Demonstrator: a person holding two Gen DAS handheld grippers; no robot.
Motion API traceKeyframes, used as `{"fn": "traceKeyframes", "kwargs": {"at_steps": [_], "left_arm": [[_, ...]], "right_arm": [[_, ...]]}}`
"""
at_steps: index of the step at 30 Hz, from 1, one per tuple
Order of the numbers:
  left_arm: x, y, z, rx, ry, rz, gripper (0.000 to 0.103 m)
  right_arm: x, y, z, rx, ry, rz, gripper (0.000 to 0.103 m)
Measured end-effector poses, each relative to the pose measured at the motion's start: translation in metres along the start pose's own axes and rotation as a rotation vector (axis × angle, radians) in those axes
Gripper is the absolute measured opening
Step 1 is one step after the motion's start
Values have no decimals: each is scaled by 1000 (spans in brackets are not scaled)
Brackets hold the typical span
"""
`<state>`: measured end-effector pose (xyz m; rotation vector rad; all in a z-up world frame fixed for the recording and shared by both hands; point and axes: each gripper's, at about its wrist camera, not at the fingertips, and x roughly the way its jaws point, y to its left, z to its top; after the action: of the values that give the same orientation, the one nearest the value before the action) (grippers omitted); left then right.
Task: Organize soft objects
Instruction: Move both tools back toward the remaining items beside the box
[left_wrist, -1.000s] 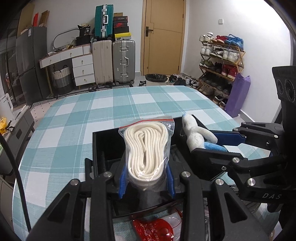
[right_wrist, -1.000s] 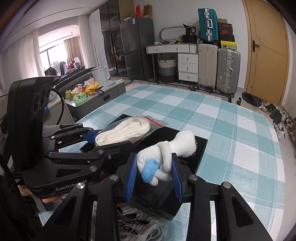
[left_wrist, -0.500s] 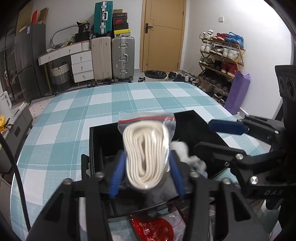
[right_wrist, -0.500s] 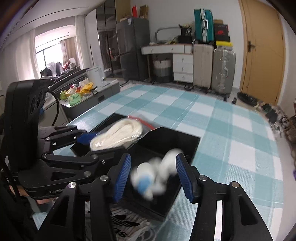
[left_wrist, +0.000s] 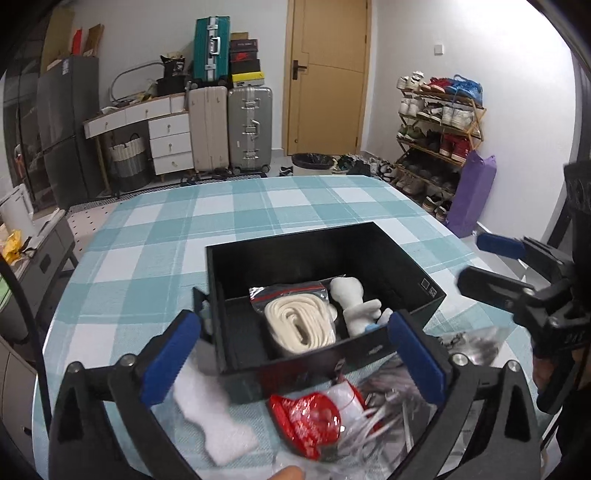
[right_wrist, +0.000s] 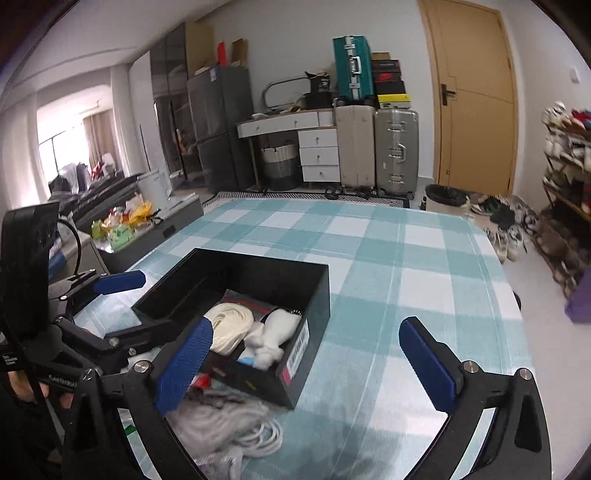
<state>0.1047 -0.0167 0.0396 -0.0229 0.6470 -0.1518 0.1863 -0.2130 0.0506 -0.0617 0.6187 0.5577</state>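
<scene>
A black open box (left_wrist: 321, 243) stands on the teal checked tablecloth. Inside it lie a clear bag with a coiled white rope (left_wrist: 299, 326) and, to its right, a white plush toy (left_wrist: 356, 308) with a blue part. My left gripper (left_wrist: 293, 321) hangs above the box's near wall, its jaws opening wide, with nothing pressed between the blue pads. The right gripper (right_wrist: 306, 326) is likewise opening over the box's near corner, clear of the plush toy (right_wrist: 275, 334) and the rope (right_wrist: 229, 328). Each gripper shows at the edge of the other's view.
In front of the box lie a red packet (left_wrist: 310, 413), a white foam piece (left_wrist: 210, 424) and clear bags of cables (right_wrist: 229, 424). The tablecloth (right_wrist: 406, 258) stretches beyond the box. Suitcases, drawers, a door and a shoe rack stand behind the table.
Both grippers went from shut to wide open. The bagged rope and the plush toy left their pads and now lie in the box. Both grippers drew back toward the near side.
</scene>
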Motion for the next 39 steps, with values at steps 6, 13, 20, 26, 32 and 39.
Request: {"fn": "traceKeyframes", "kwargs": {"at_steps": [6, 13, 20, 26, 32, 39], "left_arm": [[-23, 7, -9, -1, -23, 2, 103], [-40, 19, -24, -29, -21, 5, 103], [-49, 23, -42, -21, -14, 30, 103], [-49, 21, -60, 9, 34, 59, 103], [-48, 21, -76, 6, 55, 49, 103], [-43, 21, -89, -11, 122, 25, 101]], "right_arm": [[-31, 2, -16, 11, 6, 7, 103], [-49, 13, -38, 34, 38, 15, 103], [-53, 31, -59, -7, 78, 40, 103], [-56, 38, -68, -55, 83, 20, 103], [-53, 36, -73, -59, 109, 34, 103], [-48, 38, -80, -76, 151, 51, 103]]}}
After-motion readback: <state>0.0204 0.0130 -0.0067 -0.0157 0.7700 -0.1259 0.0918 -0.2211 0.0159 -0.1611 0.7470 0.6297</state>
